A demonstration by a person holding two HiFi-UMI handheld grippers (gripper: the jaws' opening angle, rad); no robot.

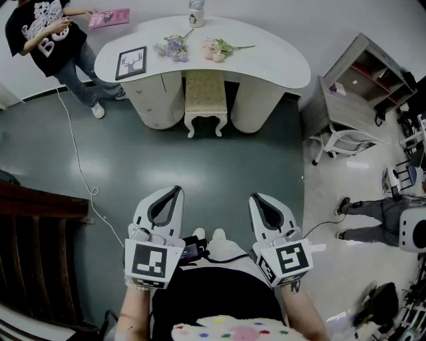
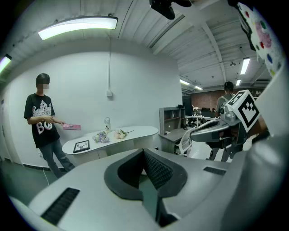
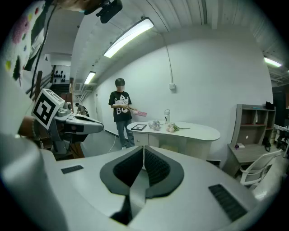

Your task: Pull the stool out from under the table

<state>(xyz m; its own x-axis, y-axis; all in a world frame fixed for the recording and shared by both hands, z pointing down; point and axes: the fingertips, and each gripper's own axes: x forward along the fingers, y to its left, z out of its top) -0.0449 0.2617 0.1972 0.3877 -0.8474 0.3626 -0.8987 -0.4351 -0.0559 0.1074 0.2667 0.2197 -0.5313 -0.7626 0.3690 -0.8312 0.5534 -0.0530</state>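
A cream stool (image 1: pixel 205 100) with a patterned beige seat and curved legs stands tucked under the white curved table (image 1: pixel 266 60) at the far side of the room. My left gripper (image 1: pixel 171 192) and right gripper (image 1: pixel 256 198) are held side by side close to my body, far short of the stool, both shut and empty. The table (image 2: pixel 140 133) shows beyond the shut left jaws in the left gripper view. It appears again as the table (image 3: pixel 198 131) in the right gripper view. The stool is hidden behind the jaws in both gripper views.
On the table lie a framed picture (image 1: pixel 131 62), two flower bunches (image 1: pixel 174 47) and a white bottle (image 1: pixel 196 13). A person (image 1: pixel 50 40) holding a pink book stands at its left end. A grey shelf desk (image 1: pixel 353 93) and white chair (image 1: pixel 343 141) are right; a cable (image 1: pixel 76 160) crosses the floor.
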